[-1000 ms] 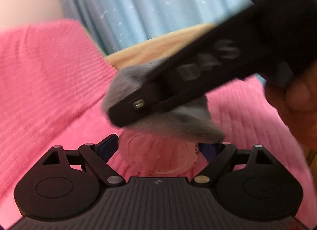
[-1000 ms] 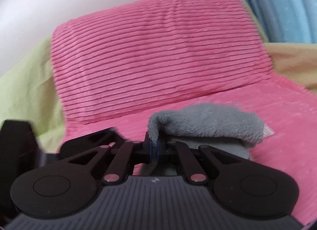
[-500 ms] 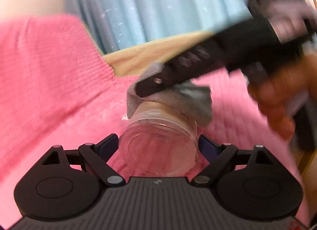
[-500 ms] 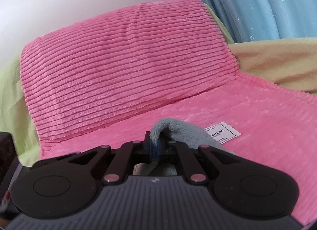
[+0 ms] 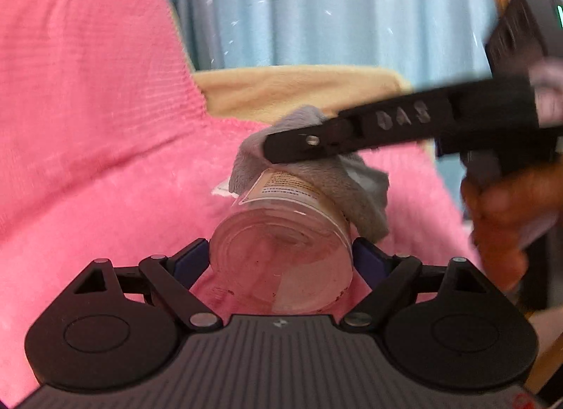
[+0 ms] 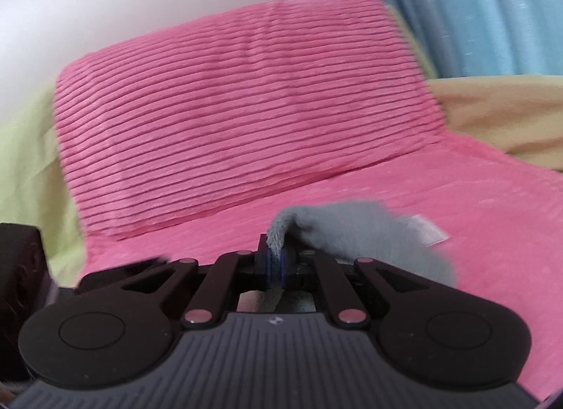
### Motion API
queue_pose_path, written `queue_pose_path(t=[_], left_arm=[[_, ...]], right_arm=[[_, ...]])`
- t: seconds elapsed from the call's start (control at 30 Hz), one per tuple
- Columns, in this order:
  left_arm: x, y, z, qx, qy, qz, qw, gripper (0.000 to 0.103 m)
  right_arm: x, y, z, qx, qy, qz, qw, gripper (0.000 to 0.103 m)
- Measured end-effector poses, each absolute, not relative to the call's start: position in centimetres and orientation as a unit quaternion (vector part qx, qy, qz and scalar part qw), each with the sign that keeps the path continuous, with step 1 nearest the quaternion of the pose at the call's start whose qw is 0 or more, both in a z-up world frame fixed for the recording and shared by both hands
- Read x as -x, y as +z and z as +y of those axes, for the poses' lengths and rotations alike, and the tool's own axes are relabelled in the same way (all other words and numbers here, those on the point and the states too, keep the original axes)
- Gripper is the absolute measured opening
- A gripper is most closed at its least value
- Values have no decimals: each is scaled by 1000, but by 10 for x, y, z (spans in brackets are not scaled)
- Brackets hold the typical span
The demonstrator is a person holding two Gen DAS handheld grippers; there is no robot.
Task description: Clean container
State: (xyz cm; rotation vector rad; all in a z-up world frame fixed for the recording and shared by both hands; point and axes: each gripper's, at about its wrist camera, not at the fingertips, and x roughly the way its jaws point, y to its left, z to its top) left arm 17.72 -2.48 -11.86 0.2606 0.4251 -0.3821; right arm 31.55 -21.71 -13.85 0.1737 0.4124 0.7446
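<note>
The left gripper (image 5: 281, 257) is clamped on the base of the clear plastic container (image 5: 281, 261), its blue pads (image 5: 191, 257) pressed against either side, so the jar lies tipped away from the camera above the pink blanket (image 5: 105, 215). The right gripper (image 6: 276, 263) is pinched tight on a fold of the grey cloth (image 6: 352, 229), and in the left wrist view that cloth (image 5: 352, 183) drapes over the far, upper end of the jar, just past its label. A second ago the cloth was bunched low over the near end, hiding most of the wall — now it has slid up toward the far end and the labelled side shows bare. That reads as one wiping stroke along the outside finished; specks near the base suggest more passes are needed.
</note>
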Motion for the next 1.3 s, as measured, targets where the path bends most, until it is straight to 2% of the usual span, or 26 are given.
queue_pose_path(t=[0.1,0.2,0.47,0.9,1.0,1.1,1.3], left_arm=[[-171,-124,-43,-208,-172,189,944,88],[-162,-127,-53,-242,-168,180,939,88],[-143,-133,-64,-250,-173,169,937,88],[-151,-124,-2,45,-221,233,946,89],[-165,-122,6,68,-225,240,942,88],[-176,-118,7,42,-222,233,946,87],[-172,-108,-22,-122,-200,174,956,81]], right_arm=[[-311,-139,-208,-69,390,202,896,4],[-313,-139,-209,-61,382,199,901,2],[-328,-142,-231,-104,304,196,926,2],[-326,-142,-228,-104,301,197,927,3],[-326,-142,-227,-103,300,198,927,3],[-321,-141,-223,-95,318,197,922,4],[-310,-141,-206,-68,374,199,903,4]])
